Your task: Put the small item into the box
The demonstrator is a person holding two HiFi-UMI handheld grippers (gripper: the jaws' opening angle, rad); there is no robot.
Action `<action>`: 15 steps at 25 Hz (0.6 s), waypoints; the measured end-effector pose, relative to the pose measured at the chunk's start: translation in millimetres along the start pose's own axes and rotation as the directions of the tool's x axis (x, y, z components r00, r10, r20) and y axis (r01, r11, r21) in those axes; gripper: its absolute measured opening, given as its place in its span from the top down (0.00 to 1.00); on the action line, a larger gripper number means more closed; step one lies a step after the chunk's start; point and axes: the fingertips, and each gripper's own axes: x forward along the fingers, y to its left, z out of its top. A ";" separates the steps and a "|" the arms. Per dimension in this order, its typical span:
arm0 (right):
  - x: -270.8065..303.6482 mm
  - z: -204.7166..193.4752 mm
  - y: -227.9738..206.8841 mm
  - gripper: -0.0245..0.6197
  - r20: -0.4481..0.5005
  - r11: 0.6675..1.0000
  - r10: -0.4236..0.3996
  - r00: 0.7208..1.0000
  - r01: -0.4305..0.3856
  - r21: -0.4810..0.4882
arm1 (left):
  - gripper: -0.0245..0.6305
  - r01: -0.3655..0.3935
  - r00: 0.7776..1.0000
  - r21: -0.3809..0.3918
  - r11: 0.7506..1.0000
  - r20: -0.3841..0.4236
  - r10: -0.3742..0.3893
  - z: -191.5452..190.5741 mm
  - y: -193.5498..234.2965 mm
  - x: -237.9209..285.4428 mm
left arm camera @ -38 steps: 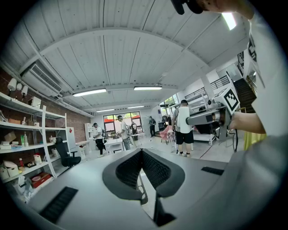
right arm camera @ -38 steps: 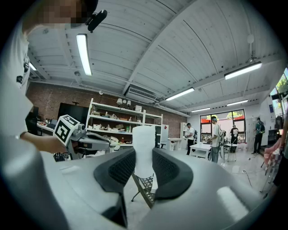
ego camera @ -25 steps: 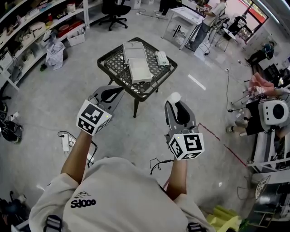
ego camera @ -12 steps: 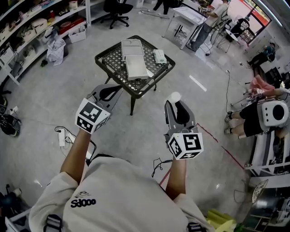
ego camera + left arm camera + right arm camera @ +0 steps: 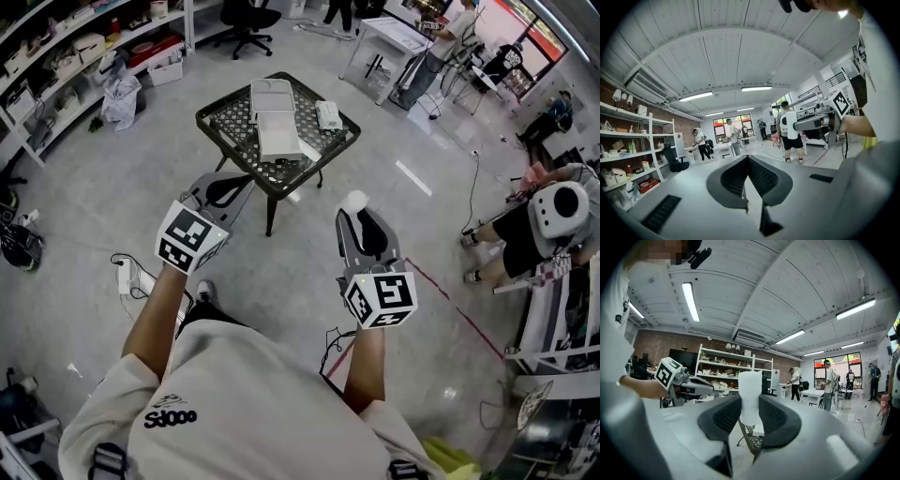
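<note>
My right gripper (image 5: 360,214) is shut on a small white cylinder-like item (image 5: 355,200), which stands up between the pads in the right gripper view (image 5: 751,390). My left gripper (image 5: 234,187) is shut with nothing in it; its pads meet in the left gripper view (image 5: 747,176). Both are held over the floor, short of a black mesh table (image 5: 220,117). On the table lies a white box (image 5: 278,139) with a second white flat part (image 5: 272,97) behind it. A part of the table (image 5: 752,439) shows below the held item.
A smaller white object (image 5: 328,114) lies on the table's right side. Shelves (image 5: 75,47) line the left wall, with an office chair (image 5: 246,14) and a white desk (image 5: 394,37) beyond. A person (image 5: 553,220) stands at the right. A power strip and cable (image 5: 127,277) lie on the floor.
The view has drifted as the wearer steps; a shoe now shows under the left arm. The person at the right has moved. Both grippers keep their pose and the right one its grip.
</note>
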 end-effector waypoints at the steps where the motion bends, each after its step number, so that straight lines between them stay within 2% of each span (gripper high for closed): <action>1: -0.8 -1.0 -1.4 0.76 0.001 1.000 0.000 1.000 0.000 0.003 | 0.96 0.001 1.000 -0.002 1.000 -0.003 -0.001 -0.9 -2.0 0.8; 7: 3.4 -6.1 -0.2 0.76 -0.001 1.000 0.004 1.000 -0.004 0.010 | 0.96 0.017 0.999 -0.012 1.000 -0.028 -0.017 -11.4 -2.9 7.7; 15: 25.4 -8.0 -22.5 0.76 -0.010 0.999 -0.043 0.999 0.043 0.013 | 0.96 0.070 0.997 -0.006 0.998 -0.014 -0.070 -13.2 12.0 46.0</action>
